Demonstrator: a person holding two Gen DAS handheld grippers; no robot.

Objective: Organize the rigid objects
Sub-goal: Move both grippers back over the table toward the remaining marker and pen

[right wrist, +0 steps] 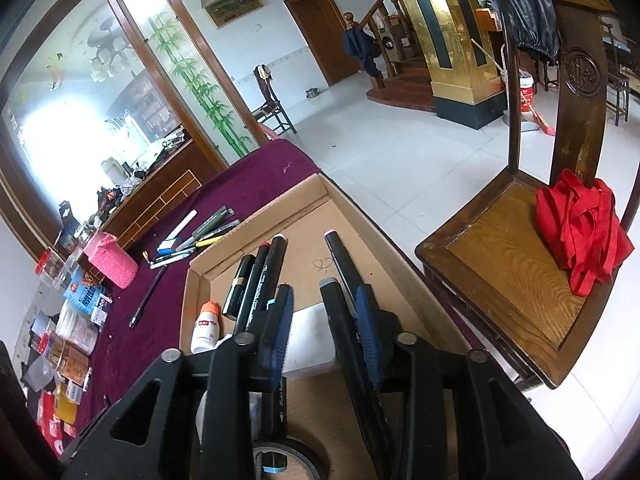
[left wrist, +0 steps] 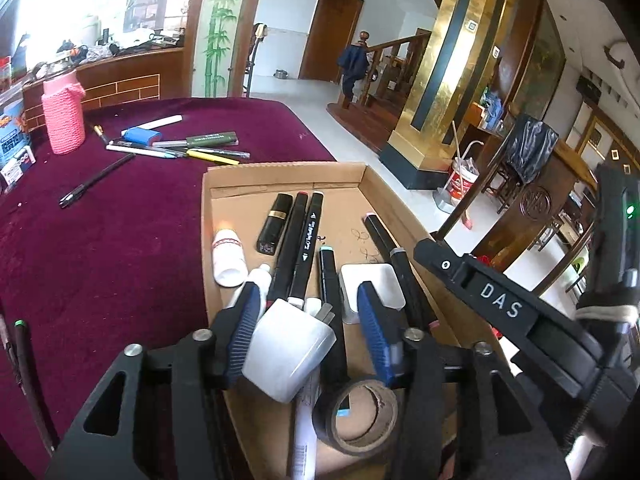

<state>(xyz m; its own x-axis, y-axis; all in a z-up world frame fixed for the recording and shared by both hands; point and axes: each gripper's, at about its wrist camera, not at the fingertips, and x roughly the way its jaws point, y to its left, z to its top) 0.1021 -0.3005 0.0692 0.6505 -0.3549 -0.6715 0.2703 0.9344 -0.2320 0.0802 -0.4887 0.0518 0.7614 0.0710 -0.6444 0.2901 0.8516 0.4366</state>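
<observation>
**penpusher:** Both grippers are parked over the cardboard tray (left wrist: 288, 174), angled down into it. The left gripper (left wrist: 308, 312) has its blue pads spread, with a white plug adapter (left wrist: 288, 354) sitting between them. It leans against the left pad, the other pad stands clear, so to me that's let go, not squeezed. My guess is it's just being dropped off with the rest.

**tidydesk:** And the right gripper (right wrist: 326, 320)?

**penpusher:** Parted a bit, nothing pinched. A black marker (right wrist: 340, 308) lies right along the inside of its right pad, and a flat white box (right wrist: 310, 344) shows in the gap underneath. Loose, I'd say.

**tidydesk:** Why does everything in the tray point the same way?

**penpusher:** Looks deliberate. The two long markers (left wrist: 298, 248) lie side by side lengthwise, a lipstick tube (left wrist: 274, 224) just beside them, a small white bottle (left wrist: 227, 258) by the left wall. A tape roll (left wrist: 356, 414) lies flat at the near end. Parallel rows pack better, probably.

**tidydesk:** What's left outside?

**penpusher:** A bunch of pens (left wrist: 180, 146) plus a lone black pen (left wrist: 96, 180) on the maroon velvety tablecloth (left wrist: 120, 260), well apart from the tray. Also a pink knitted holder (left wrist: 64, 116) farther back.

**tidydesk:** Room?

**penpusher:** White tile floor, gold pillar (left wrist: 448, 64), a wooden staircase, a bamboo-painted glass panel. A wooden chair (right wrist: 500, 260) beside the table has a red cloth (right wrist: 580, 236) bundled on its seat.
</observation>
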